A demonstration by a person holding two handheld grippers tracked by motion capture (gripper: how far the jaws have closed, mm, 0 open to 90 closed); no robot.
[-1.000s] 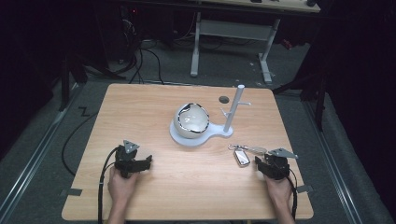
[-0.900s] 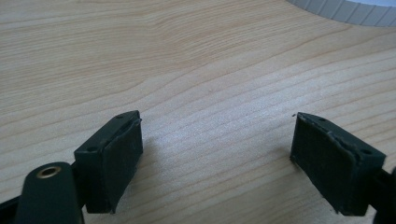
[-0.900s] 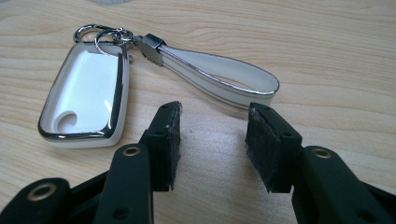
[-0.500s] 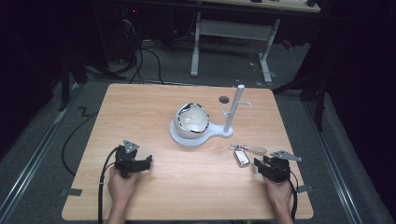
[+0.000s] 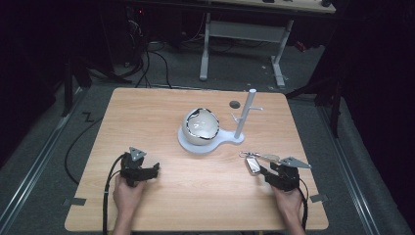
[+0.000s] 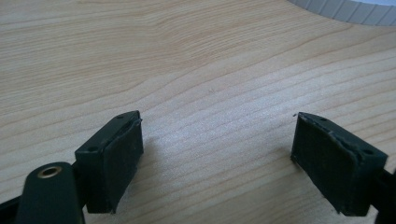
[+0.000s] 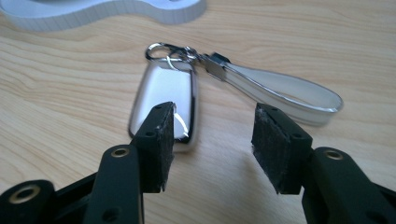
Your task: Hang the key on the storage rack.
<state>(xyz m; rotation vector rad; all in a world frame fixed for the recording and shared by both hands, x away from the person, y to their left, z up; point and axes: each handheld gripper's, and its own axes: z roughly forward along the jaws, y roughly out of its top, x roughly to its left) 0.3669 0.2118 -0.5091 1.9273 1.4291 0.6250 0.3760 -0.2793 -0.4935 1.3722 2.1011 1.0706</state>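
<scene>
A shiny silver key fob [image 7: 164, 95] [image 5: 253, 165] with a ring and a pale strap [image 7: 280, 91] lies flat on the wooden table, right of centre. My right gripper [image 7: 212, 135] [image 5: 264, 172] sits low just behind it. Its jaws have just been opening and stand apart. Bare table shows between them, and the left pad's tip overlaps the fob's near edge. My left gripper [image 6: 217, 149] [image 5: 154, 169] rests on the table at the front left, open, with only wood between its pads.
A white stand [image 5: 210, 144] holds a cracked pale sphere [image 5: 200, 125] at the table's middle, with an upright white post [image 5: 247, 115] at its right. A dark round spot [image 5: 235, 104] lies behind them. Table edges are close behind both hands.
The right gripper's jaws have spread apart beside the key fob, and that hand has slipped slightly toward the table's near edge. The left hand and the fob have stayed put.
</scene>
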